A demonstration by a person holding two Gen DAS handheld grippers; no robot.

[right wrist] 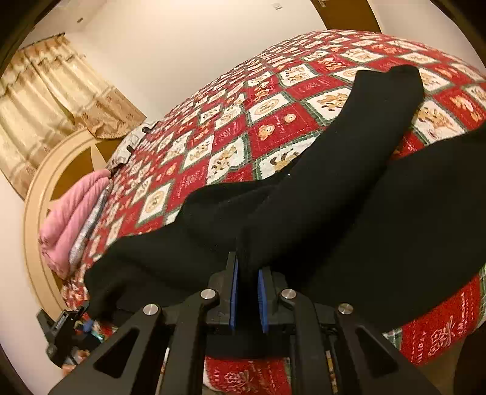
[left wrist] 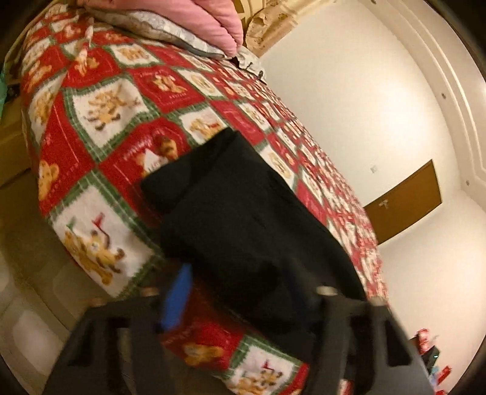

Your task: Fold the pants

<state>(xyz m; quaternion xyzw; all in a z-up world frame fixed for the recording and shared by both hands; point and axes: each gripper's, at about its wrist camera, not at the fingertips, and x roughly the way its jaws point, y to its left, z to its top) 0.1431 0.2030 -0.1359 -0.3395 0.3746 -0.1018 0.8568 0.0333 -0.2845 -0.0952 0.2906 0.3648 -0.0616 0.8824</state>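
Black pants [left wrist: 240, 218] lie on a red, white and green patchwork bedspread [left wrist: 100, 121]. In the left wrist view my left gripper [left wrist: 240, 291] is wide open, blue pad [left wrist: 177, 297] at the left, with the near end of the pants between its fingers. In the right wrist view the pants [right wrist: 349, 188] spread across the bedspread [right wrist: 231, 130], one leg reaching far right. My right gripper [right wrist: 247, 273] is shut on a raised fold of the pants, between blue pads [right wrist: 233, 294]. The left gripper [right wrist: 70, 322] shows at the lower left by the pants' end.
A pink folded blanket [left wrist: 209, 21] and grey pillow lie at the head of the bed, also in the right wrist view [right wrist: 73, 215]. Curtains [right wrist: 51, 100], a round headboard [right wrist: 39, 194], white walls and a brown door [left wrist: 404, 200] surround the bed.
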